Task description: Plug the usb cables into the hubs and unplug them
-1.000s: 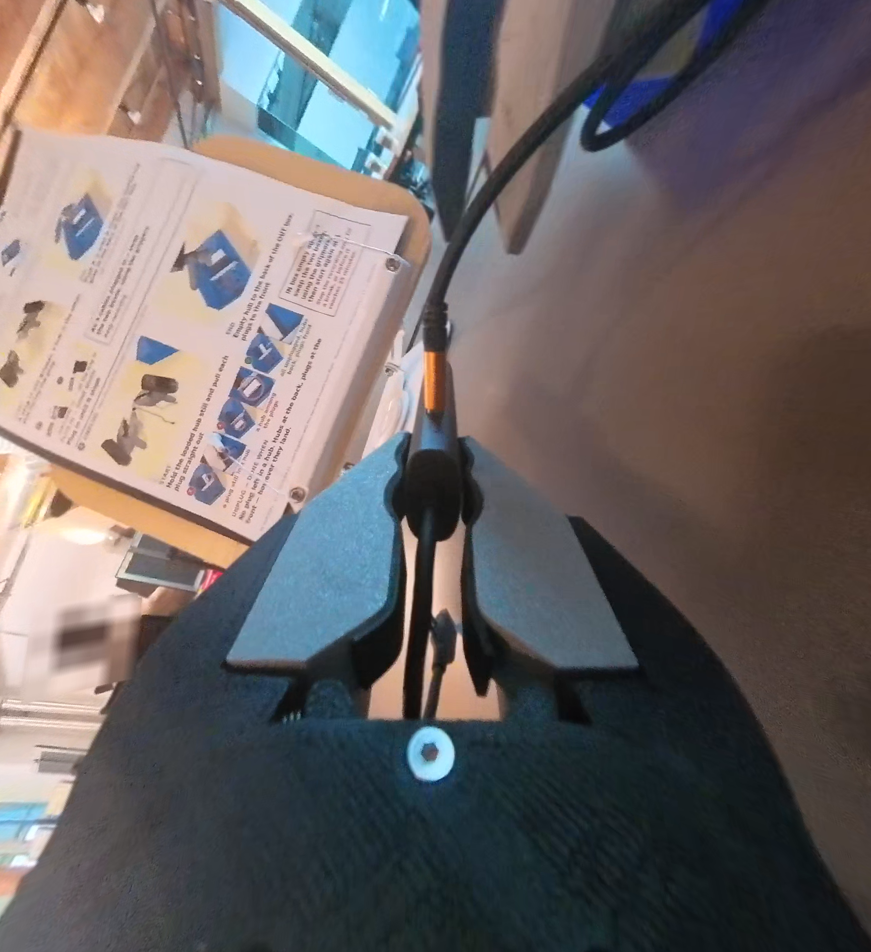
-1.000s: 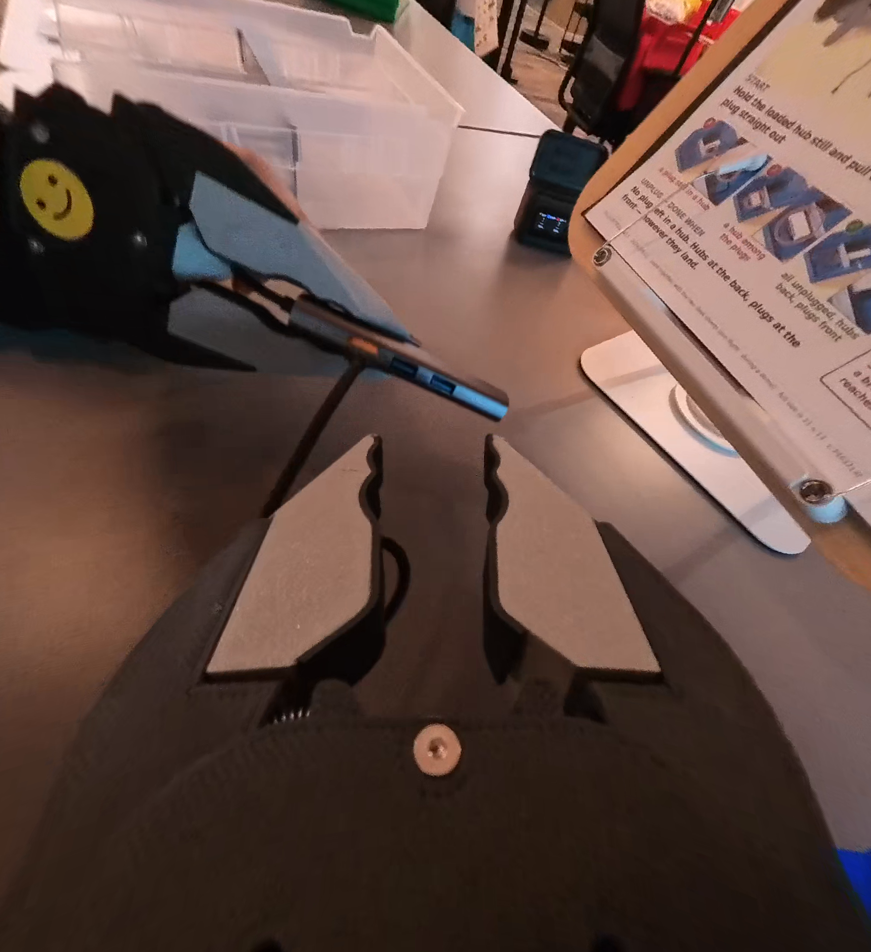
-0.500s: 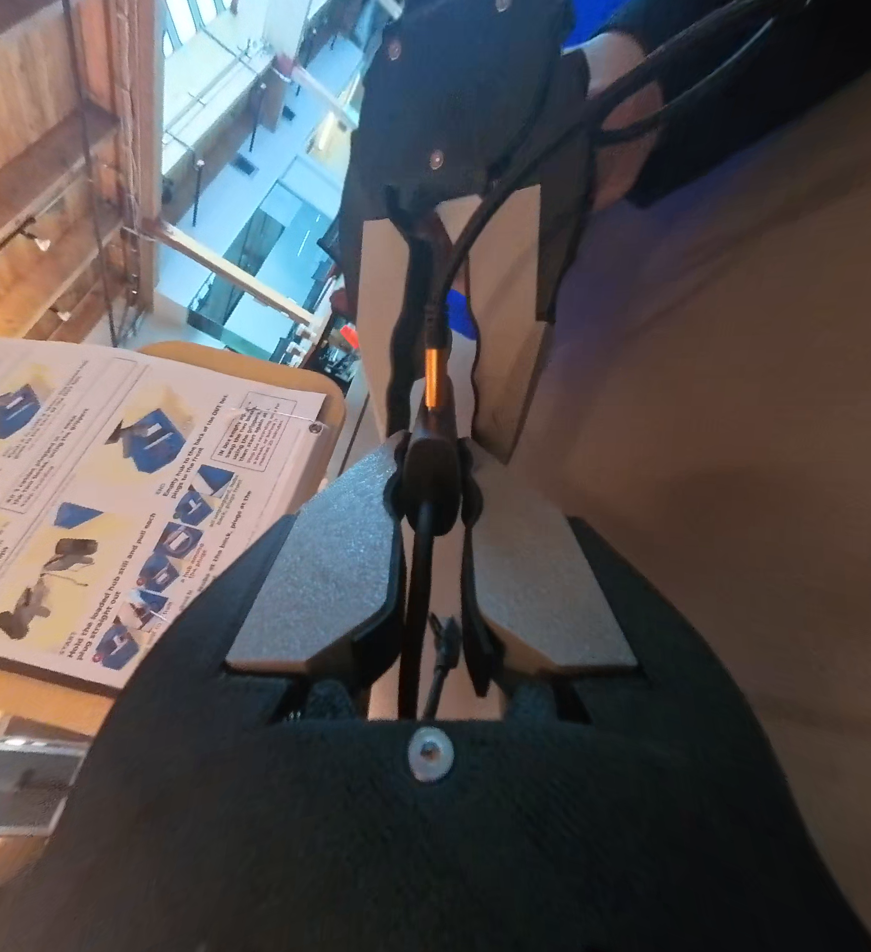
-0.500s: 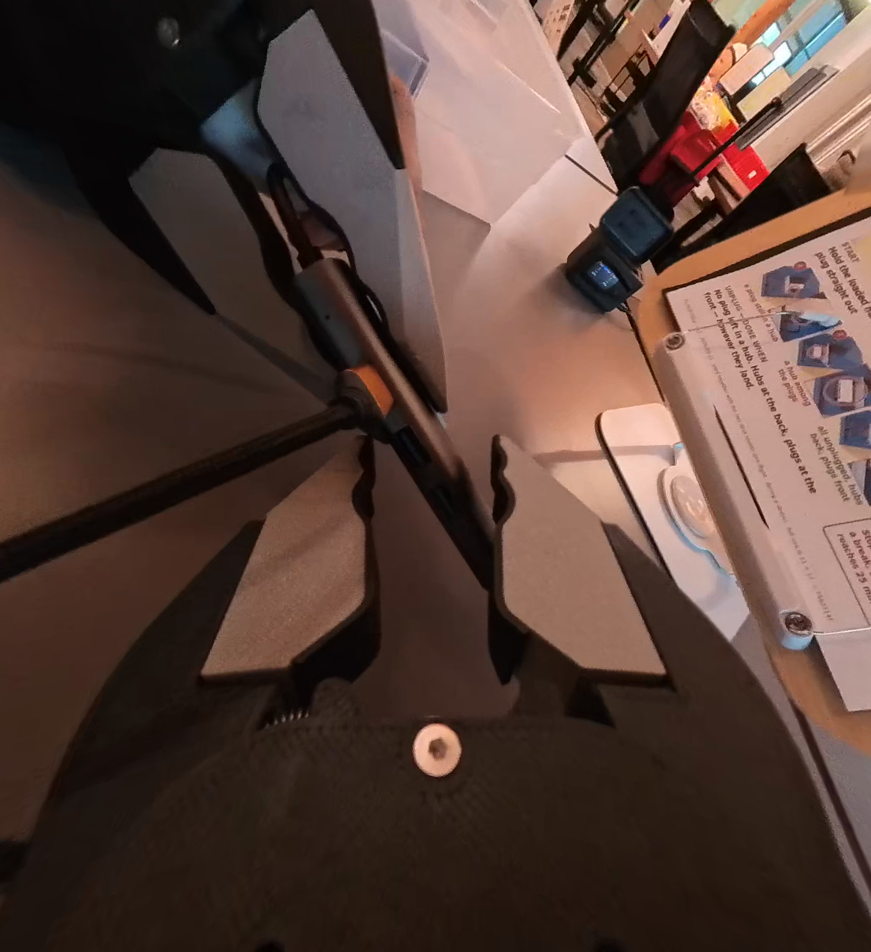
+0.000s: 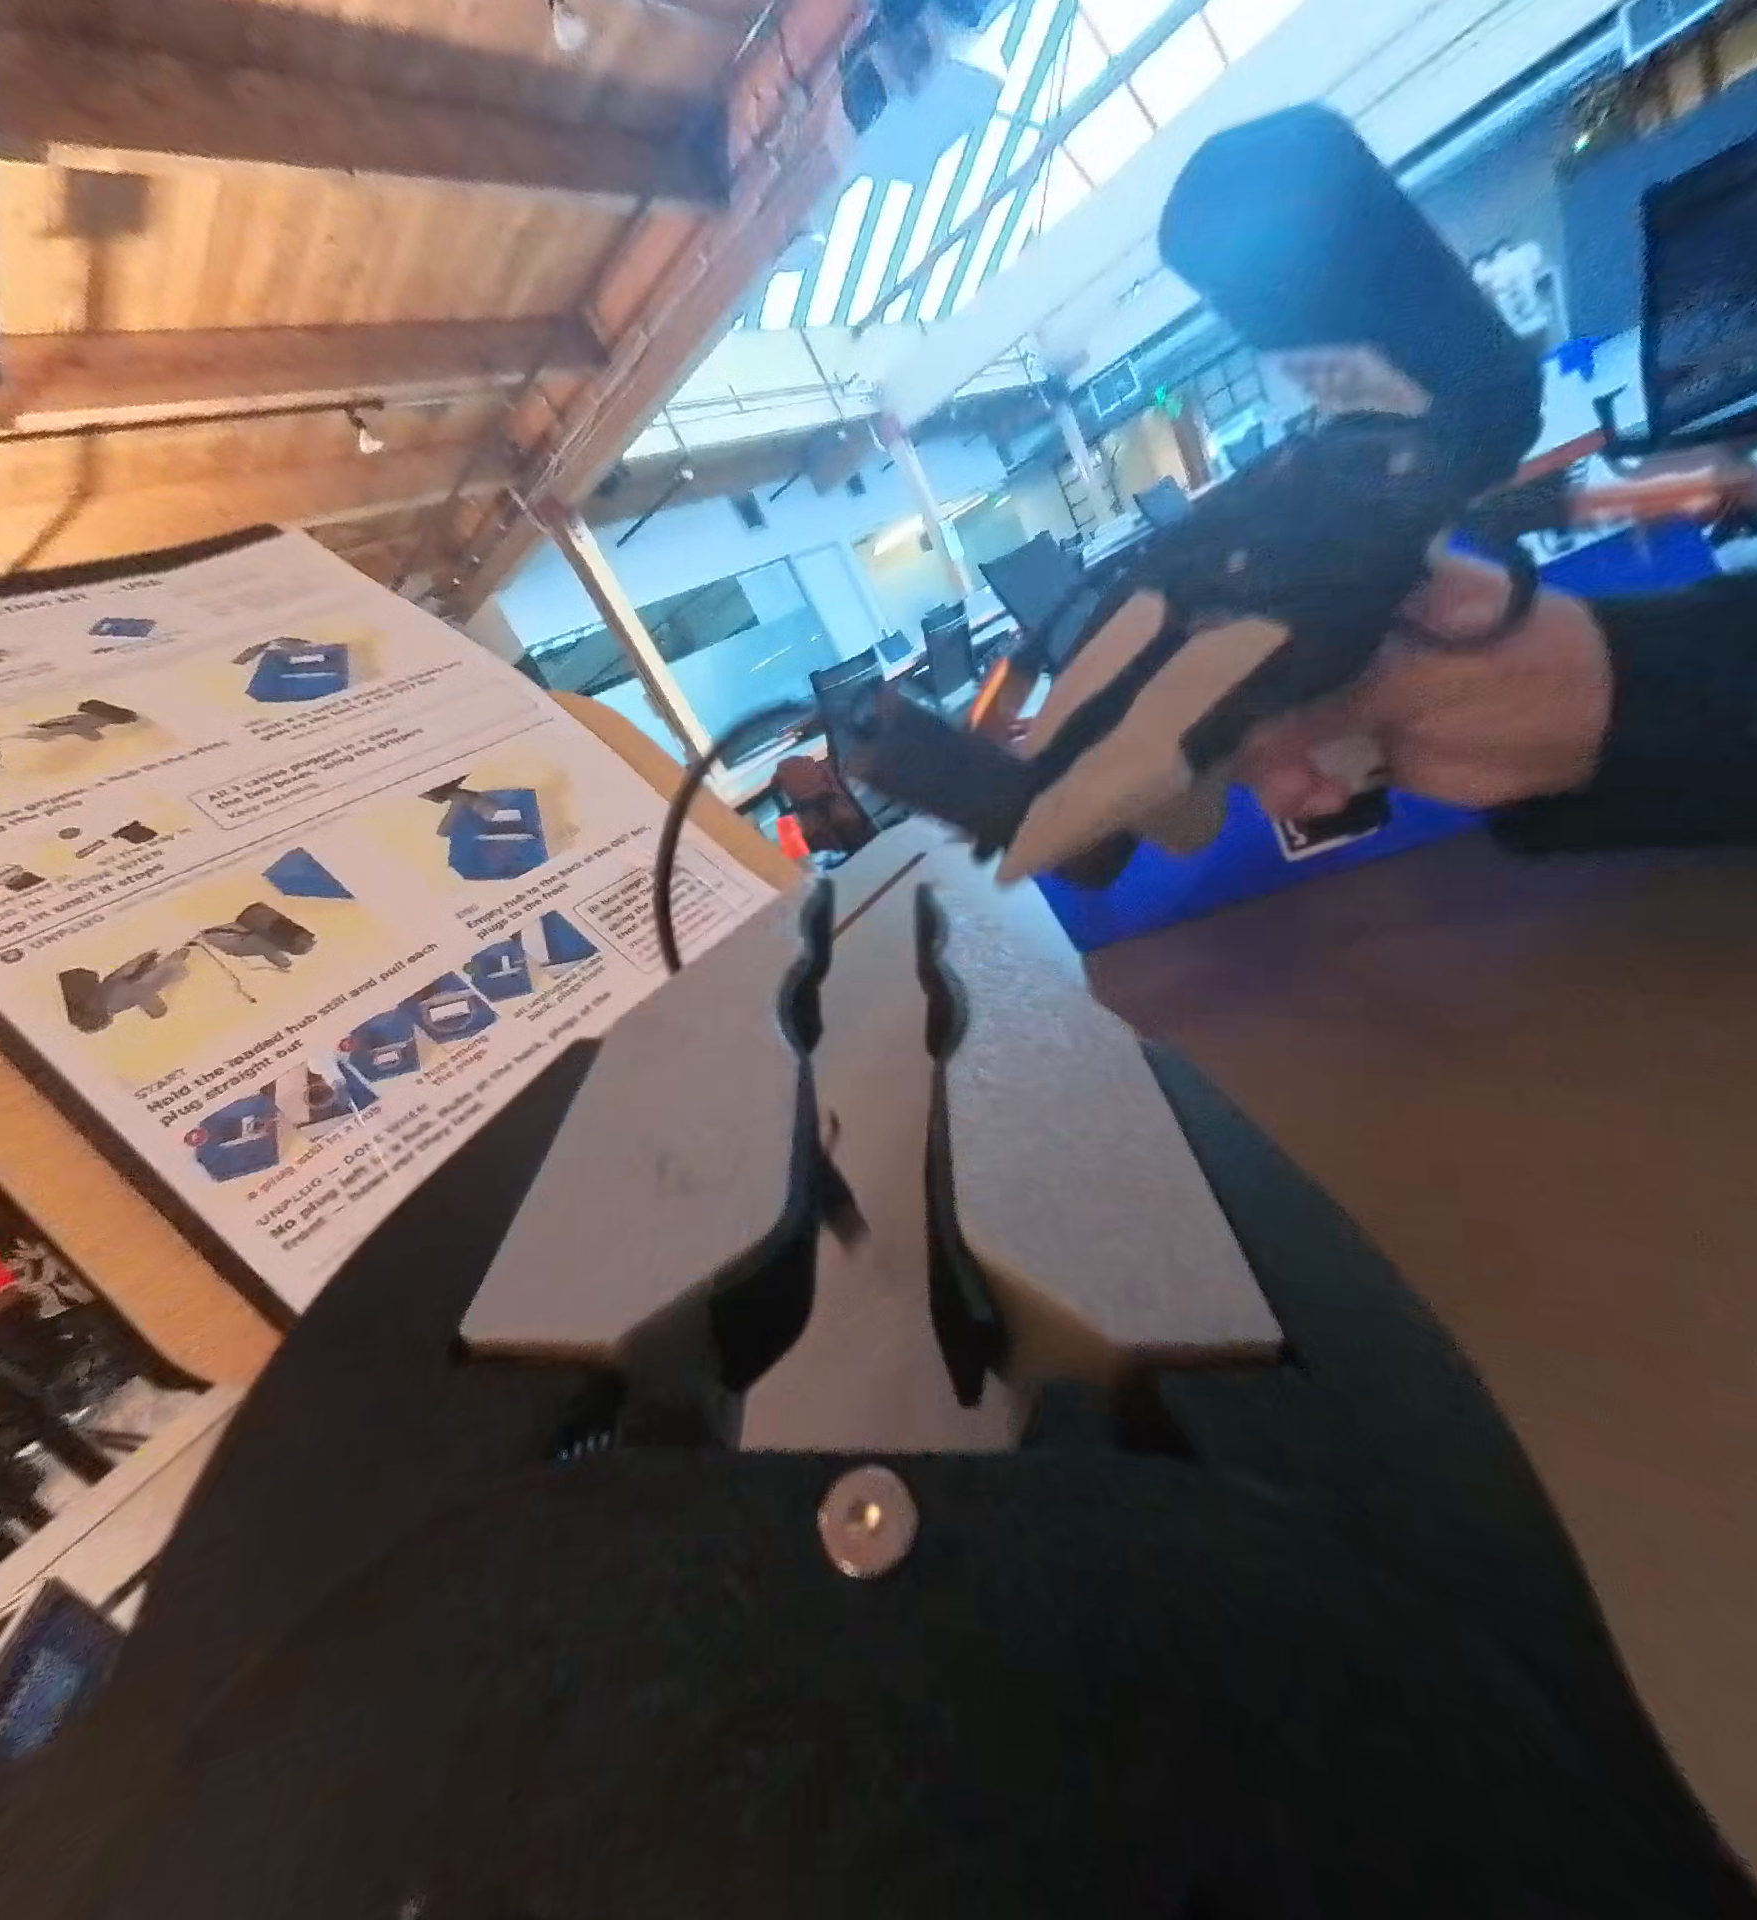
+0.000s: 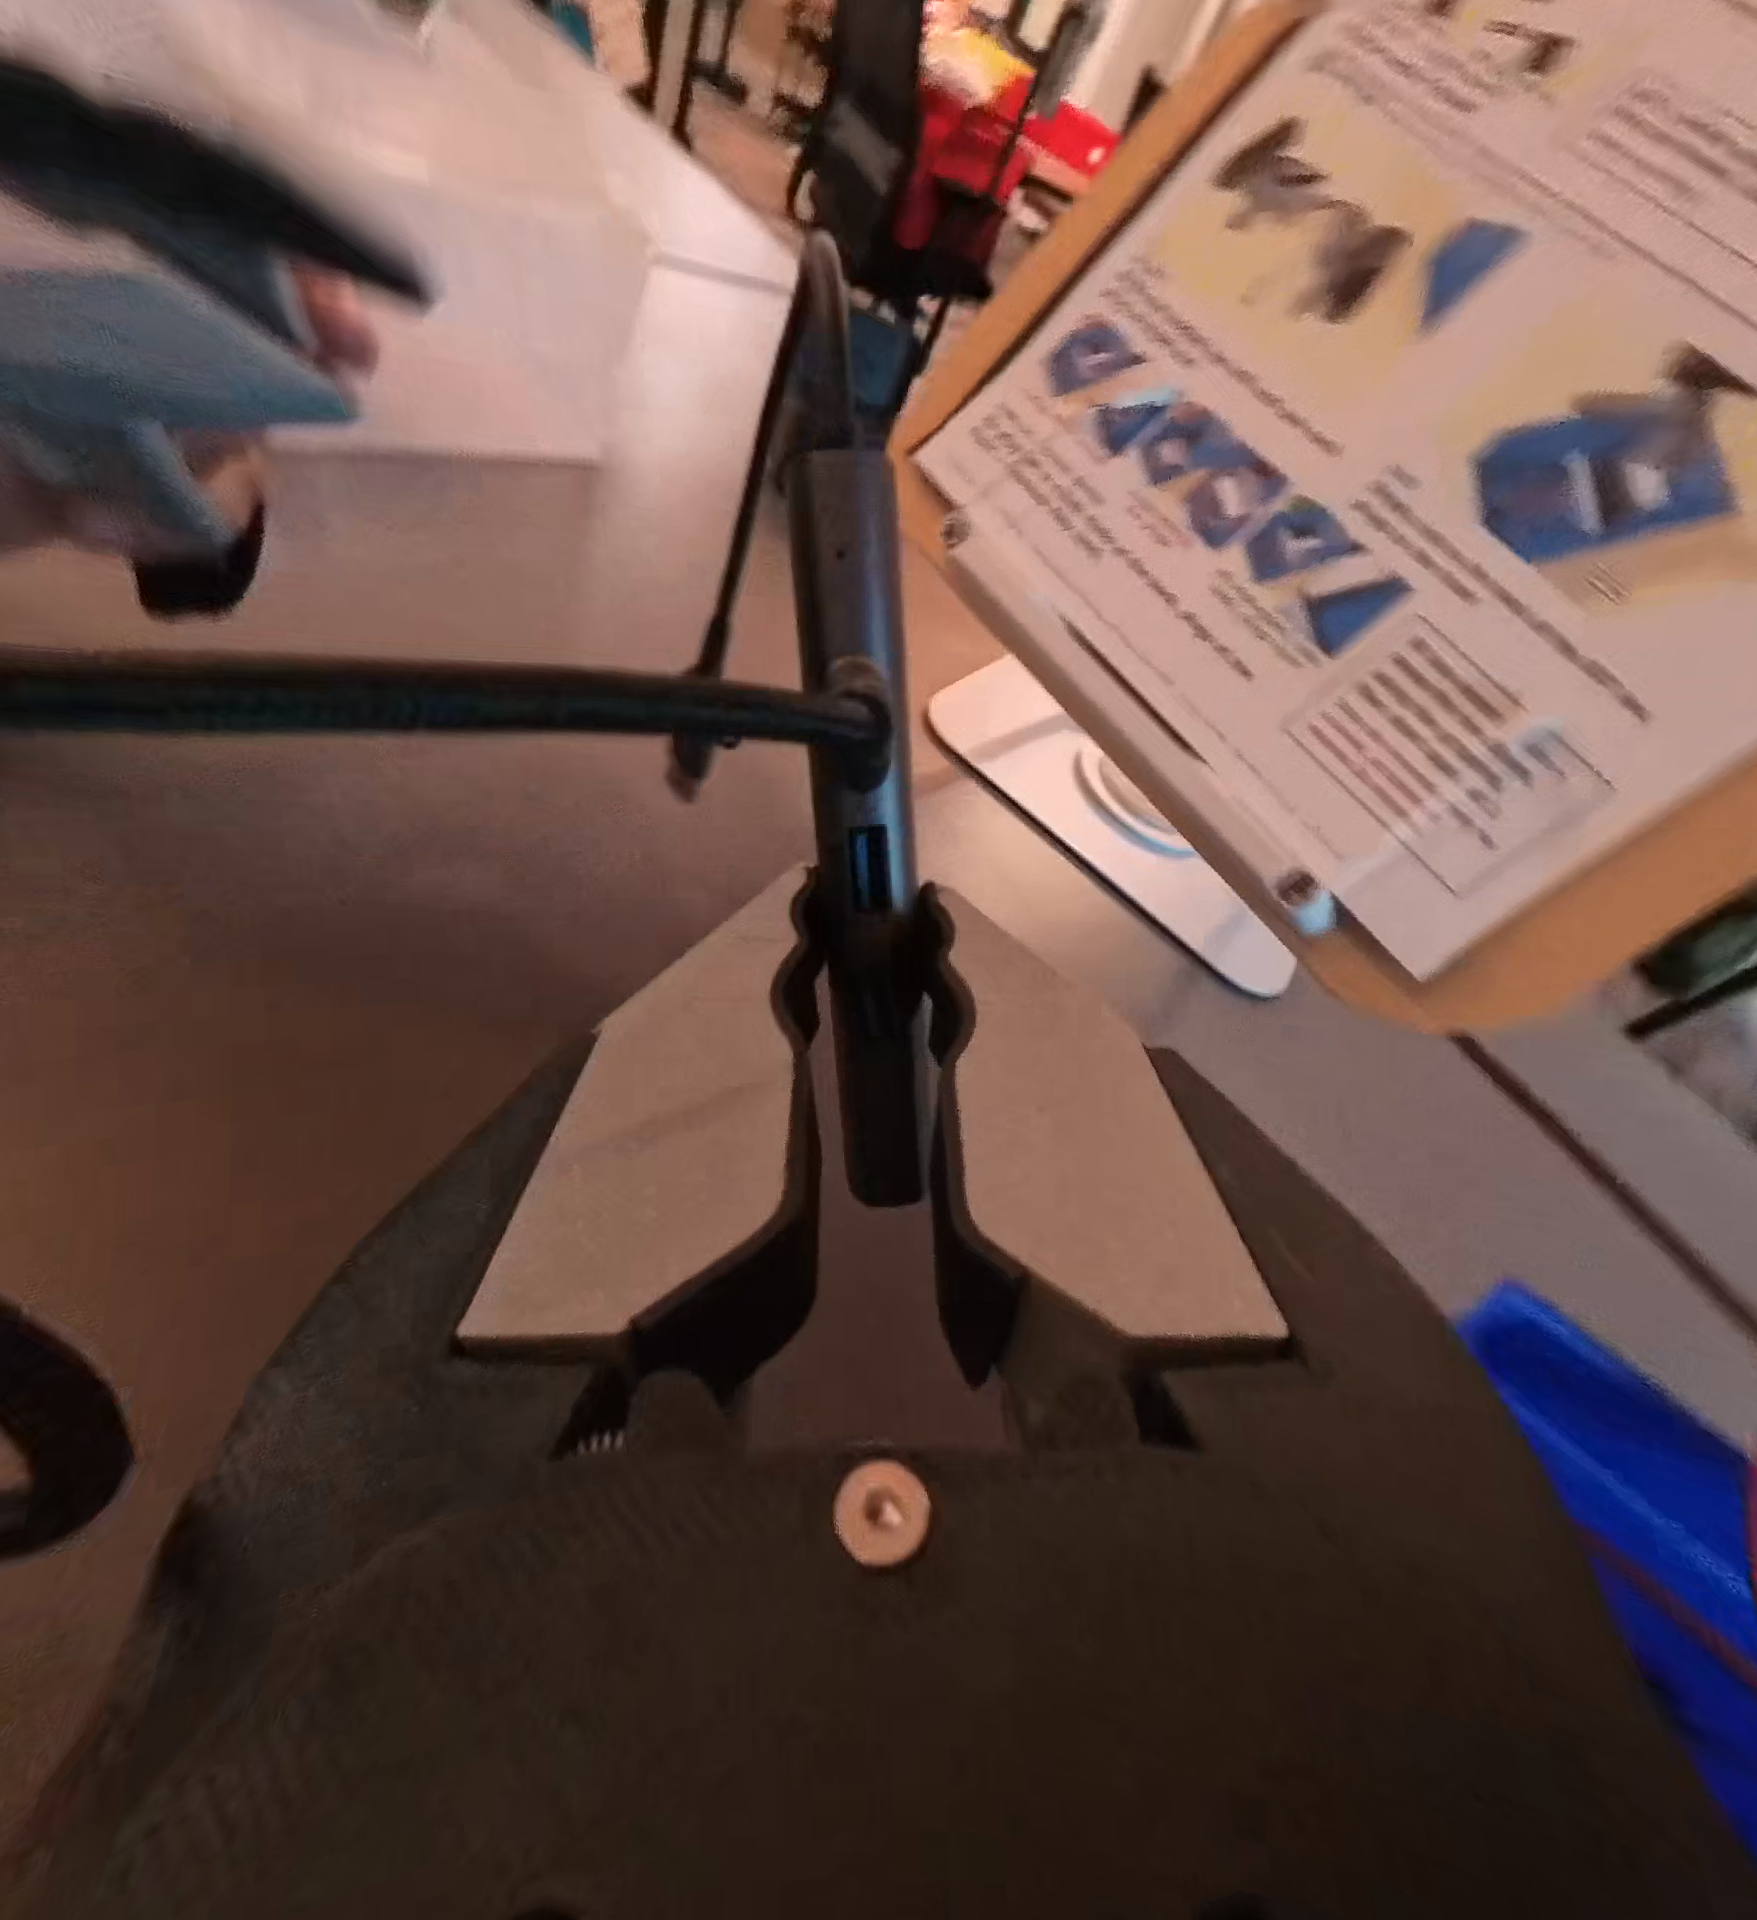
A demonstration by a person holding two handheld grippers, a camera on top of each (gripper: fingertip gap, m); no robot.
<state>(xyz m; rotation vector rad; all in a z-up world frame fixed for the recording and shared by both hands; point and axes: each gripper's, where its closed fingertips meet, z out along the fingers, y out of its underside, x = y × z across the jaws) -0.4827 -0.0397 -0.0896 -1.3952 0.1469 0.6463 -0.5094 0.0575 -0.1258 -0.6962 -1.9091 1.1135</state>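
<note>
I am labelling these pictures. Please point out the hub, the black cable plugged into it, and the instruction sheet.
hub [image 6: 853,582]: right wrist view, grey body.
black cable [image 6: 386,694]: right wrist view, braided length.
instruction sheet [image 5: 261,831]: left wrist view, page middle.

left hand-held gripper: released hub, now empty | right hand-held gripper: now clamps hub
</note>
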